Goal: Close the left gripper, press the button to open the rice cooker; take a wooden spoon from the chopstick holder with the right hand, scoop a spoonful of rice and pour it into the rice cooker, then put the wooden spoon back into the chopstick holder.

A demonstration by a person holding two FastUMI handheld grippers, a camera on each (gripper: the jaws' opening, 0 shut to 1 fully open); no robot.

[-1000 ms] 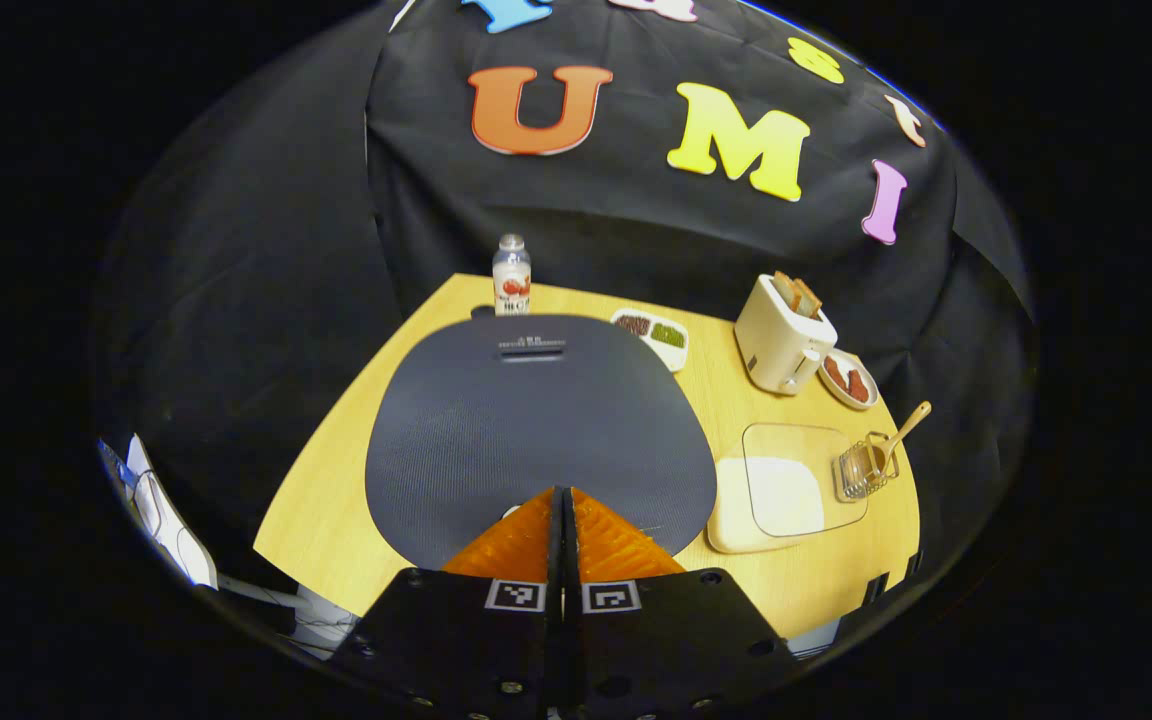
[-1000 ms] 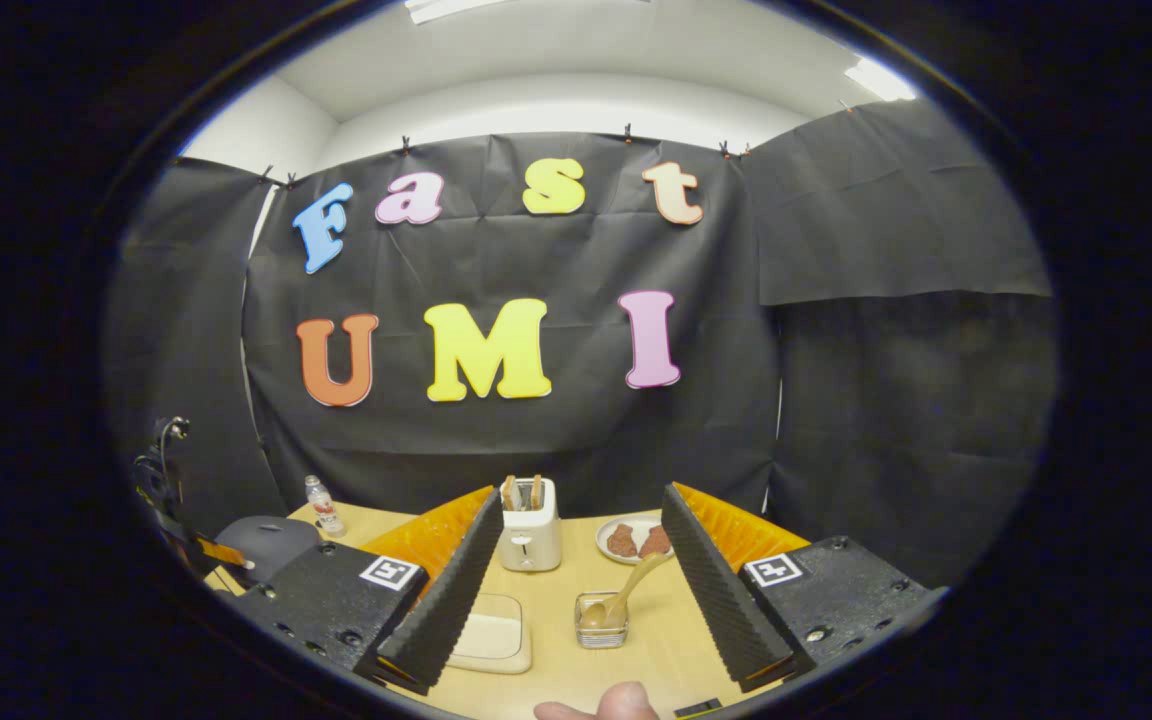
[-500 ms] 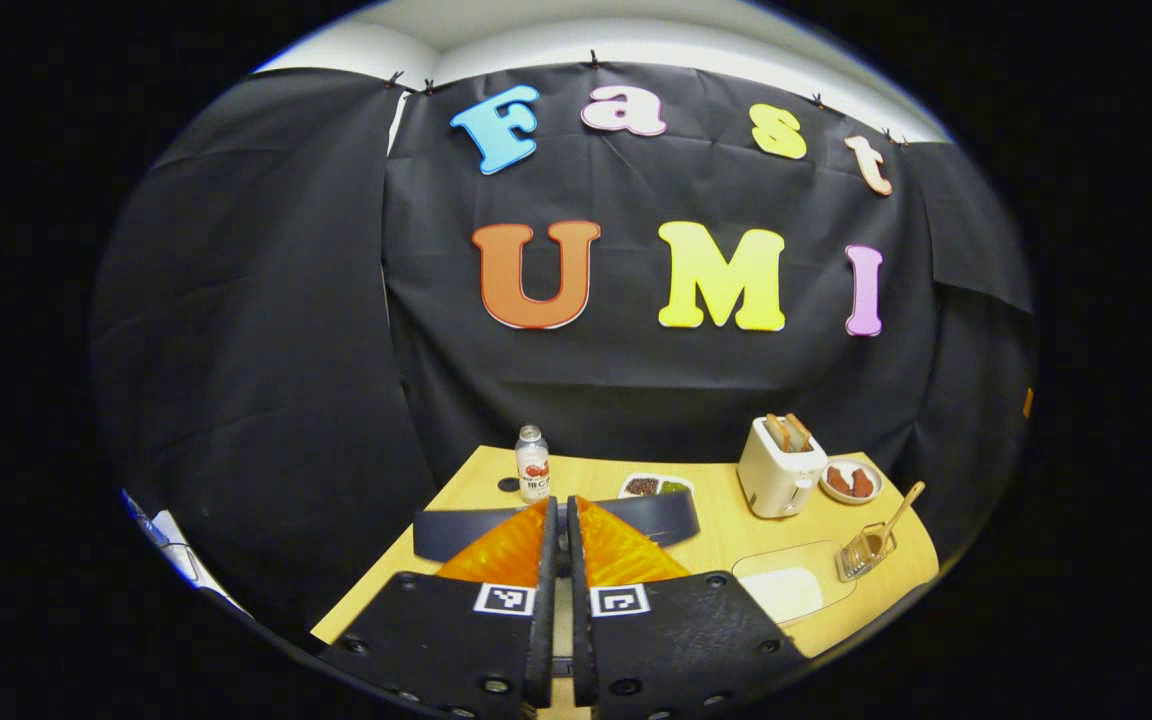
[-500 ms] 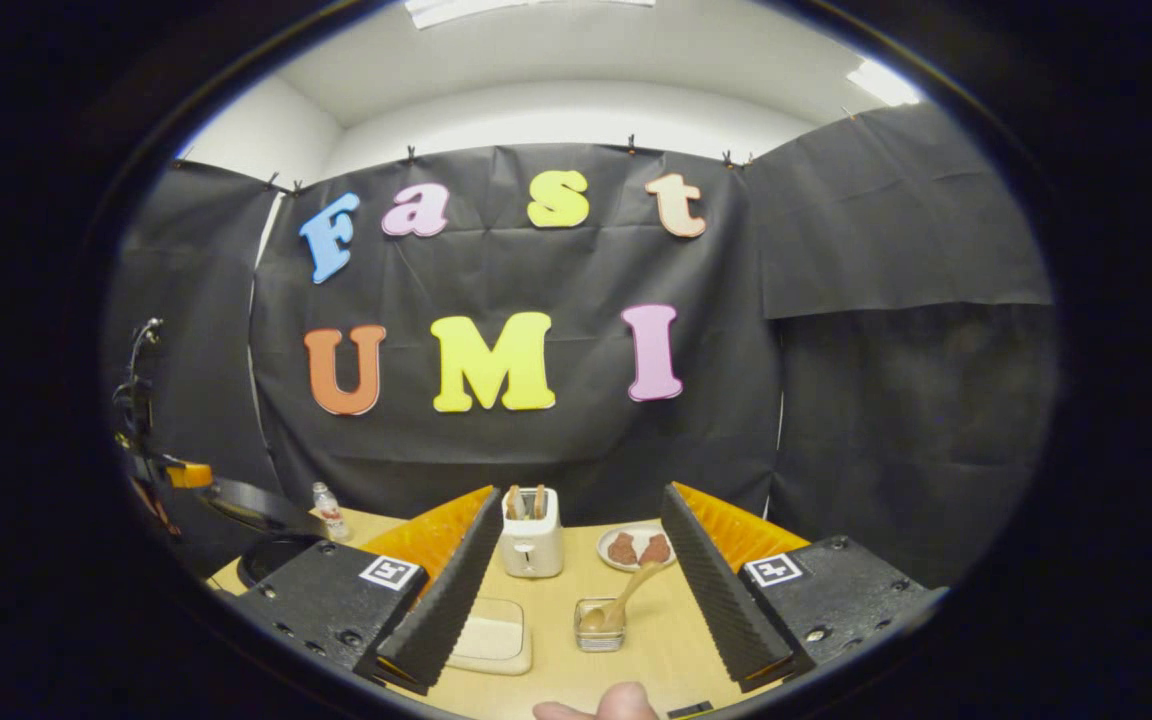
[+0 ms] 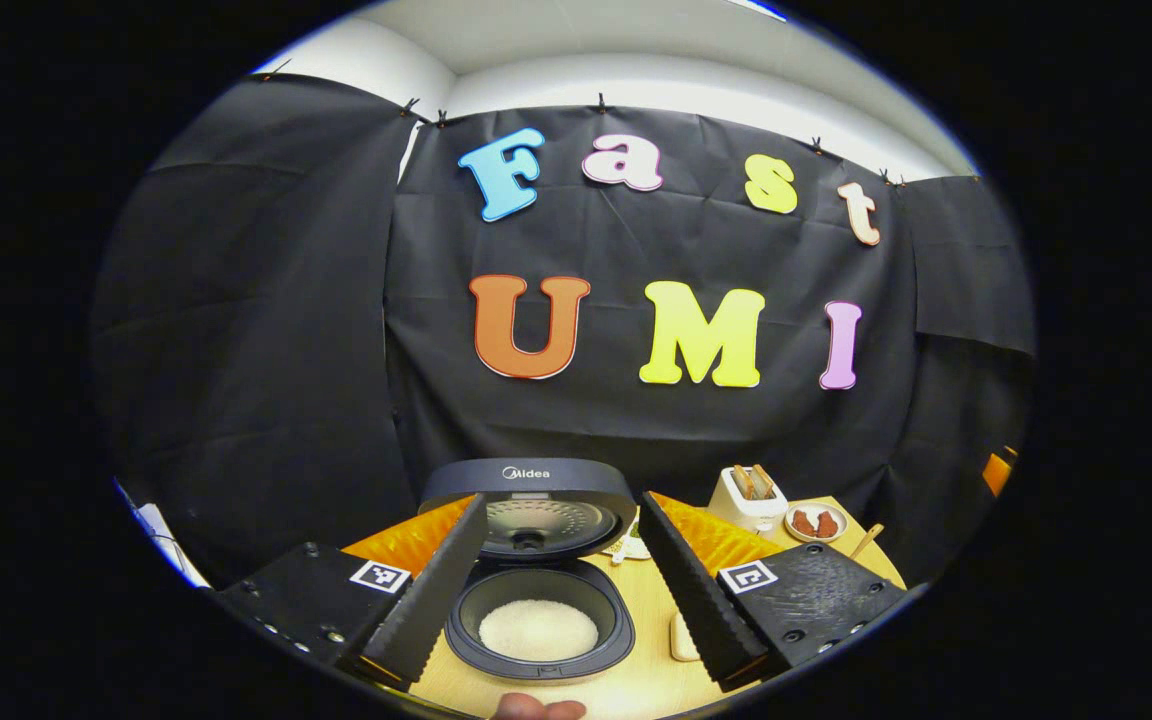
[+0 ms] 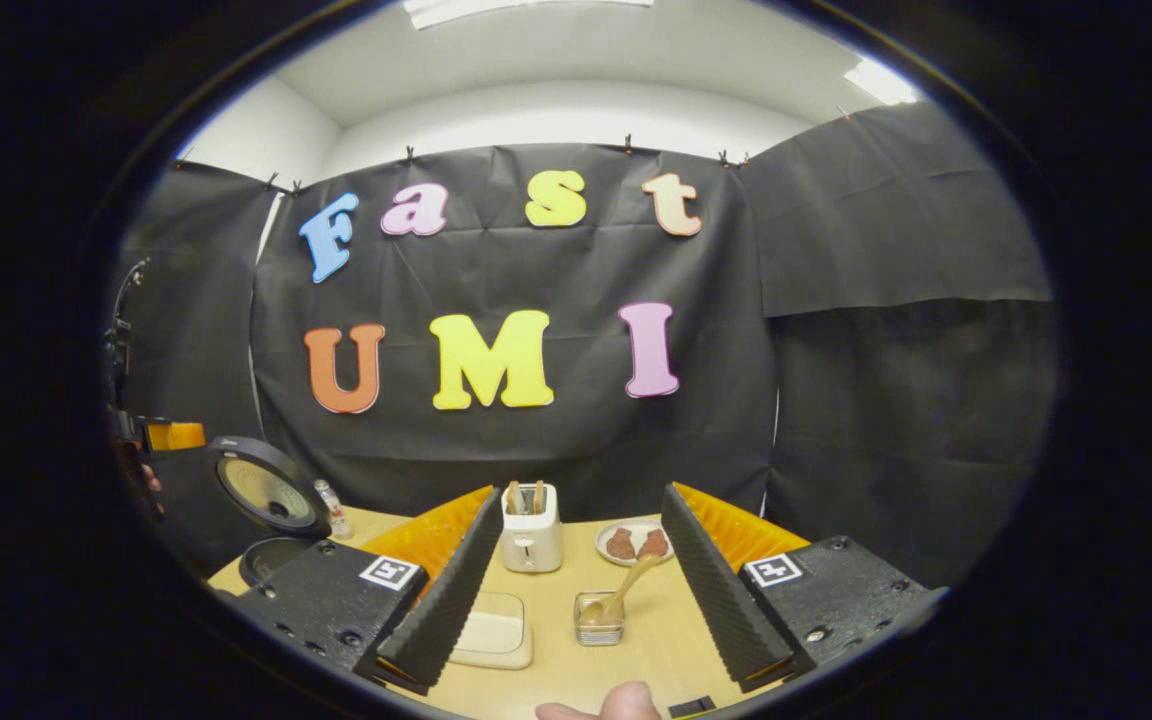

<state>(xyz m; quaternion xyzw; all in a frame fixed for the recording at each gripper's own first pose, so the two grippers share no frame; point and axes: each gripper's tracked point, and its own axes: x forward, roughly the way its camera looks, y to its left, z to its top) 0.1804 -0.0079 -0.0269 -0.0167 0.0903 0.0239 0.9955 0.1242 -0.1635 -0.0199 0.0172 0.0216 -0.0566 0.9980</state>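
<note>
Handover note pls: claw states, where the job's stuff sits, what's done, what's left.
Left claw: open, holding nothing, facing the rice cooker.
Right claw: open, holding nothing, aimed at the chopstick holder.
Cooker lid is up; white rice in the pot.
Wooden spoon stands in the holder, untouched; rice dish sits left of it.
Done: button press, cooker open.
Left: take spoon, scoop rice, pour into cooker, return spoon.
</note>
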